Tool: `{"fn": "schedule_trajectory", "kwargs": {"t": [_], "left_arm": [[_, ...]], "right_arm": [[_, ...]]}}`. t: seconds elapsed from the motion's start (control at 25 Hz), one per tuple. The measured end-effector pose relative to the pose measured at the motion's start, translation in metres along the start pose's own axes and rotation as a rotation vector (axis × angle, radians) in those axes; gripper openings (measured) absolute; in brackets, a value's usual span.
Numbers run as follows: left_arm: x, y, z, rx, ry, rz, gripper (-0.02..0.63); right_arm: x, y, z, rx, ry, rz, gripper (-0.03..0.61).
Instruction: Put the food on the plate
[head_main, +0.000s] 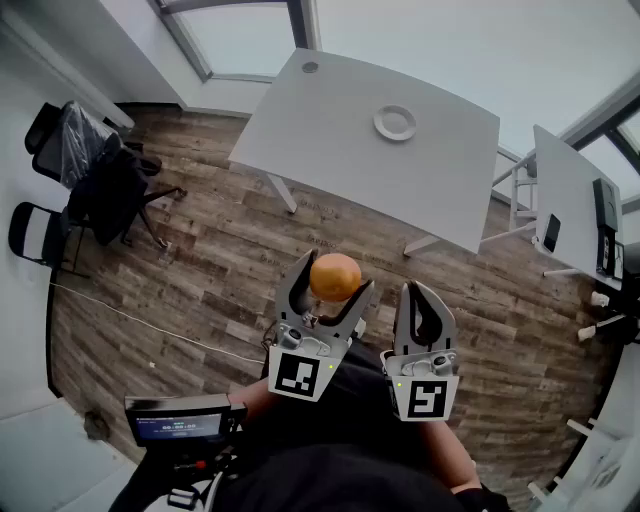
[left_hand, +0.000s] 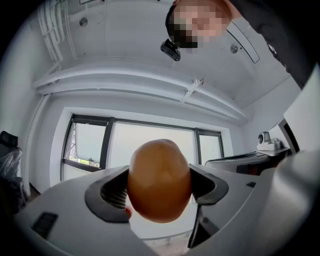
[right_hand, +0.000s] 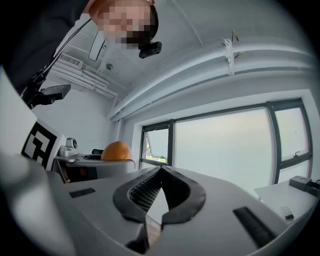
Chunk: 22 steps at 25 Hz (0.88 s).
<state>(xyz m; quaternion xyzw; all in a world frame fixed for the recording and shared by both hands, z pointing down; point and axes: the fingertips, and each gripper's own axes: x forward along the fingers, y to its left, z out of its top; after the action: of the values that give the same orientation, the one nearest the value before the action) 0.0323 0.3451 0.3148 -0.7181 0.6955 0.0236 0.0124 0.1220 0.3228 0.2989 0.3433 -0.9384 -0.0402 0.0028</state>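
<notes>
The left gripper (head_main: 332, 276), held level close to the person's body, is clamped on the round orange-coloured fruit (head_main: 335, 277). Its jaws stand wide because the fruit fills the gap between them. The step in hand looks like the carry. The fruit hangs over the wooden plank floor (head_main: 220, 270), well apart from the large white table (head_main: 330, 120) at the far side of the room.

A smooth round fruit pinched at two points can roll or squirt out, so I would hold the squeeze steady and keep the gripper level on the walk over. The small round white plate (head_main: 395, 123) sits empty towards the far right part of that tabletop. I would come in low over it and let go only once the fruit rests on the plate's flat middle, or it may roll off the rim.

The right gripper (head_main: 420, 303), just right of the left one, has its jaws closed together on nothing. It is free to steady the plate if needed.

In the left gripper view the fruit bulges past both dark ribbed pads (left_hand: 111, 196). It is slightly taller than wide, with a matt, evenly orange skin. I can see no stem or blemish on the side that shows.
</notes>
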Motion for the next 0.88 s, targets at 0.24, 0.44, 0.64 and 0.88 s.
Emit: {"fn": "schedule_trajectory", "kwargs": {"t": [0.24, 0.44, 0.64, 0.88], "left_arm": [[-0.004, -0.003, -0.004, 0.005, 0.008, 0.004, 0.339], [-0.008, 0.006, -0.005, 0.007, 0.006, 0.047, 0.339], [-0.012, 0.013, -0.006, 0.007, -0.003, 0.087, 0.339], [-0.012, 0.010, -0.015, 0.012, 0.010, 0.099, 0.339]], "right_arm": [[-0.004, 0.003, -0.003, 0.018, -0.001, 0.021, 0.008], [-0.009, 0.000, -0.010, 0.090, 0.013, 0.027, 0.008], [-0.012, -0.003, -0.012, 0.059, 0.014, 0.042, 0.008], [-0.020, -0.014, -0.023, 0.104, 0.027, 0.028, 0.008]]}}
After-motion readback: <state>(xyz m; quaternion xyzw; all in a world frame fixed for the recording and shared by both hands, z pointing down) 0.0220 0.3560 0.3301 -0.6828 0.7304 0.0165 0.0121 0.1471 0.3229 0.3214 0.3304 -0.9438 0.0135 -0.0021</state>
